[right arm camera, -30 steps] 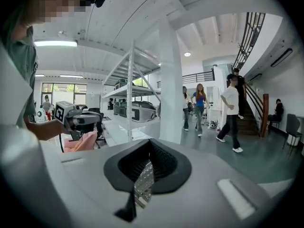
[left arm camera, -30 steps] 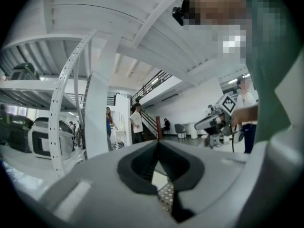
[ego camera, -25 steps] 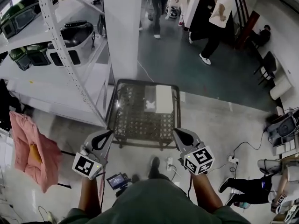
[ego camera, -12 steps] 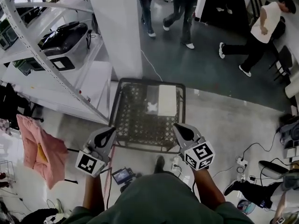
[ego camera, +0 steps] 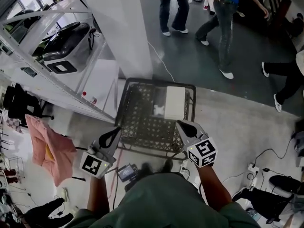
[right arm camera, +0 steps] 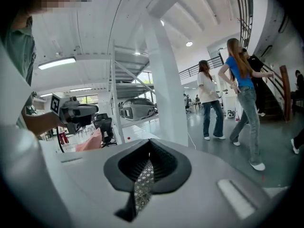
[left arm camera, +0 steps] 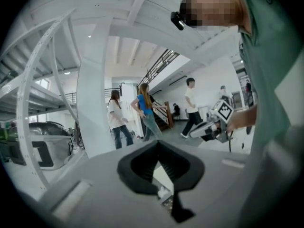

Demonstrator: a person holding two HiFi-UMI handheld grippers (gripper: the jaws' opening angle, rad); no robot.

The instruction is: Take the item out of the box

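People behind have walked on, while my grippers stay by the near edge of the mesh table (ego camera: 137, 127). My left gripper (ego camera: 115, 132) is pinched closed on nothing. The white box (ego camera: 174, 102) lies on the table's far right side, ahead. My right gripper (ego camera: 182, 125) is closed and empty too. I should reach forward and open up first. I can read no words.

A white pillar (ego camera: 126, 27) stood beside metal shelving (ego camera: 97, 82) that held a dark bin (ego camera: 66, 42). A pink cloth (ego camera: 47, 148) hung at the left, and people (ego camera: 173, 6) walked beyond.
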